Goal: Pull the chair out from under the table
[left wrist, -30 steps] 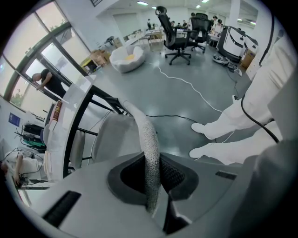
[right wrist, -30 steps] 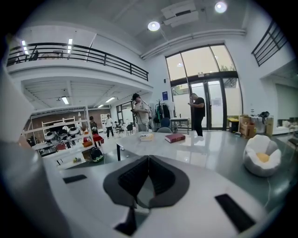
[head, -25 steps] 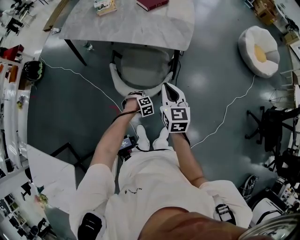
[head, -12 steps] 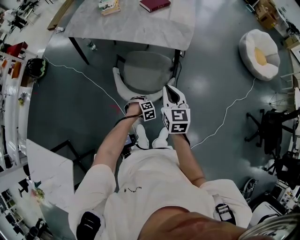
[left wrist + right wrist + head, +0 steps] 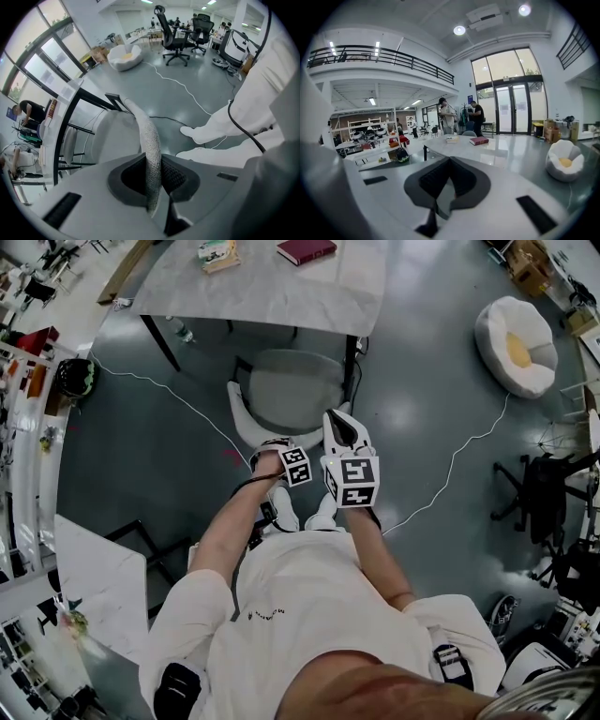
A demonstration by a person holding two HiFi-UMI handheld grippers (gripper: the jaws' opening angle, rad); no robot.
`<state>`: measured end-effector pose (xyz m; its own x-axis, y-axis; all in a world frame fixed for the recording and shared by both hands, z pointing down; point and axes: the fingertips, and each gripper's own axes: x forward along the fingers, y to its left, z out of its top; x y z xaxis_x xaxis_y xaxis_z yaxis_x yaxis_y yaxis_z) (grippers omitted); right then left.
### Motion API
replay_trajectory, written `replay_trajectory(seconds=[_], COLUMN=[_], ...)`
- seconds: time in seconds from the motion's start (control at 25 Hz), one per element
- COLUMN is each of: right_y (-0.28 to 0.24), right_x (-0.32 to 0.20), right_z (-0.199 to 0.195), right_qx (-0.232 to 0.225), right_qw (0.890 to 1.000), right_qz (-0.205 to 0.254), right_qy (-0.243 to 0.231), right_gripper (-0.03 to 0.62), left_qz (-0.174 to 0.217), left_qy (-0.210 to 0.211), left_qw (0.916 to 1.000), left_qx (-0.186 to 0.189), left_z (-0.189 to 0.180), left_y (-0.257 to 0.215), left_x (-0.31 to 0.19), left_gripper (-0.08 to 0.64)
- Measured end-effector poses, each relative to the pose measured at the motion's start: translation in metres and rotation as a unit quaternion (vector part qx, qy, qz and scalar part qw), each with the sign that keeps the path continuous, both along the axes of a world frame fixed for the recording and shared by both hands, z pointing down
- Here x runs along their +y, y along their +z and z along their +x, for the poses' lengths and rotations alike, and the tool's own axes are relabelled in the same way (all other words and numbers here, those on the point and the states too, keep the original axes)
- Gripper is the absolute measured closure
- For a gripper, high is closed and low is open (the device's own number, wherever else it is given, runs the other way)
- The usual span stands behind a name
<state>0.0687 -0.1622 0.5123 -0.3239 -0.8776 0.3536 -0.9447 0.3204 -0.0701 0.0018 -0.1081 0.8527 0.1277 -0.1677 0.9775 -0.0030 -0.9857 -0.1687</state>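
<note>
Chair sits partly out from under the marble table, left gripper clamped on its backrest rim, right gripper closed on nothing. The danger: this thin one-sided pinch could slip, or the chair could swing into a table leg.

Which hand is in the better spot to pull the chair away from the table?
Left, most likely. The left gripper is shut on the chair's backrest rim. The right gripper is shut on nothing and points over the table.
</note>
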Motion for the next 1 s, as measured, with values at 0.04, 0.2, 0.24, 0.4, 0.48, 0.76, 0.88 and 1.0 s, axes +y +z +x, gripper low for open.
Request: replay_trajectory(seconds=[0.04,0.2,0.24,0.4,0.48,0.76,0.88,1.0], right_y=[-0.001,-0.008,-0.009,-0.014,-0.015,-0.021,-0.023,-0.022], right_x=[0.002,0.01,0.011,0.016,0.018,0.024,0.027,0.028], right_z=[0.0,0.005,0.006,0.008,0.008,0.012,0.012,0.011], right_qx=[0.001,0.001,0.002,0.003,0.004,0.004,0.004,0.004], right_qw=[1.0,1.0,1.0,1.0,1.0,1.0,1.0,1.0], right_qz=[0.001,0.008,0.009,0.015,0.016,0.025,0.027,0.025], right_qy=[-0.001,0.002,0.002,0.003,0.004,0.008,0.007,0.006], right_gripper=[0.58,0.58,0.579,0.58,0.58,0.579,0.579,0.58], left_qz=[-0.003,-0.014,-0.016,-0.023,-0.026,-0.034,-0.039,-0.045], left_qy=[-0.001,-0.007,-0.008,-0.019,-0.026,-0.034,-0.039,-0.042], left_qw=[1.0,0.9999,0.9998,0.9996,0.9993,0.9988,0.9984,0.998], left_qx=[0.0,0.0,0.001,0.002,0.001,-0.009,-0.013,-0.018], left_z=[-0.001,-0.001,-0.001,-0.004,-0.008,-0.022,-0.028,-0.033], left_y=[0.0,0.001,0.001,0.0,0.001,0.001,0.001,0.002], left_x=[0.005,0.023,0.027,0.04,0.046,0.068,0.082,0.096], left_gripper=[0.506,0.506,0.506,0.506,0.506,0.506,0.506,0.505])
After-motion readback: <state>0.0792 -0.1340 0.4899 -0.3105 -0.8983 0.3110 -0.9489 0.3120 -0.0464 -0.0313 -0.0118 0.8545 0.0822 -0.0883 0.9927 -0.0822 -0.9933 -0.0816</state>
